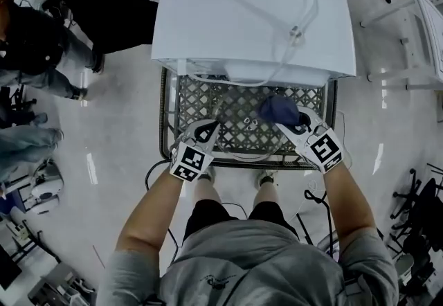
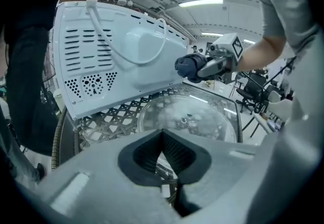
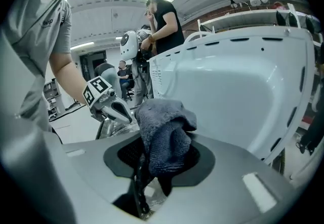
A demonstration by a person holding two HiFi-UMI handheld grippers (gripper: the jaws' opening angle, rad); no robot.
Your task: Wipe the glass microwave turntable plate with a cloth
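Left gripper (image 1: 208, 129) is closed on the rim of the glass turntable plate (image 2: 188, 116); right gripper (image 1: 292, 124) is clamped on the bunched blue cloth (image 1: 279, 109).
The white microwave (image 1: 252, 14) is stood at the back of the metal lattice table (image 1: 201, 100), and the plate is laid flat in front of it. The rim seems to be pinched so that sliding on the open lattice is prevented, while the cloth is held just above the glass. Bystanders (image 1: 41, 41) are seen on the pale workshop floor (image 1: 118, 131).

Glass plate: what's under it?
The plate lies on a lattice rack, which shows through the glass. The left gripper covers the plate's near rim, so what lies under that part is unseen.
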